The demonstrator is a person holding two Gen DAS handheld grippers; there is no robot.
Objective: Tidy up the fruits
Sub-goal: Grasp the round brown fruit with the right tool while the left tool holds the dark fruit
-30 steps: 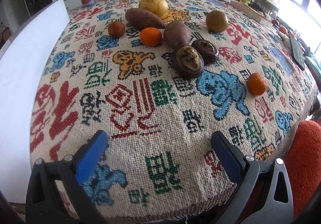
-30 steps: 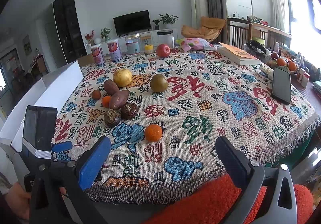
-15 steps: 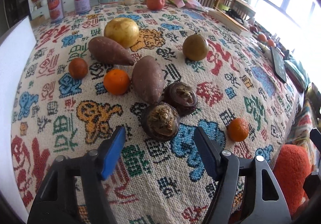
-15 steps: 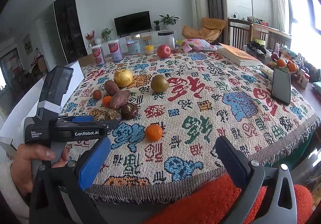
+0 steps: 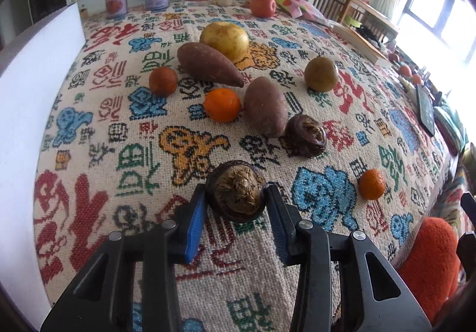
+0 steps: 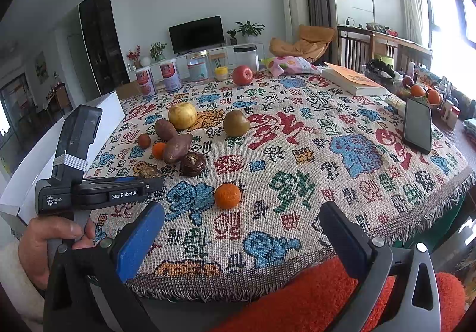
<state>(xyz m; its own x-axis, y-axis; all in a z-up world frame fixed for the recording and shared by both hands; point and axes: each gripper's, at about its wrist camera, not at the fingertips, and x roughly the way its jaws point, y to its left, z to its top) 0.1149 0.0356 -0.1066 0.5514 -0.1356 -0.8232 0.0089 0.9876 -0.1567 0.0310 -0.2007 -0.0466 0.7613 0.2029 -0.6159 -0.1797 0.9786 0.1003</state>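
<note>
My left gripper [image 5: 235, 207] is shut on a dark brown round fruit [image 5: 236, 190] on the patterned tablecloth [image 5: 119, 129]. Beyond it lie a second dark brown fruit [image 5: 306, 135], two purple sweet potatoes [image 5: 264, 107], an orange [image 5: 221, 104], a small reddish fruit [image 5: 163, 80], a yellow pear [image 5: 224, 40], a brown-green pear [image 5: 321, 73], a red apple [image 5: 262, 5] and a lone orange [image 5: 372, 184]. My right gripper [image 6: 241, 236] is open and empty at the table's near edge, in front of that lone orange [image 6: 227, 196]. The left gripper [image 6: 98, 189] also shows in the right wrist view.
A white board [image 5: 26, 88] runs along the table's left side. Cans and jars [image 6: 172, 76] stand at the far edge. A book [image 6: 354, 82], a snack bag [image 6: 288, 64] and a phone [image 6: 418, 125] lie at the right. An orange-red cushion [image 6: 327, 308] sits below the near edge.
My left gripper moved forward to the nearest dark brown fruit and closed its jaws on it. My right gripper has stayed still and open.
</note>
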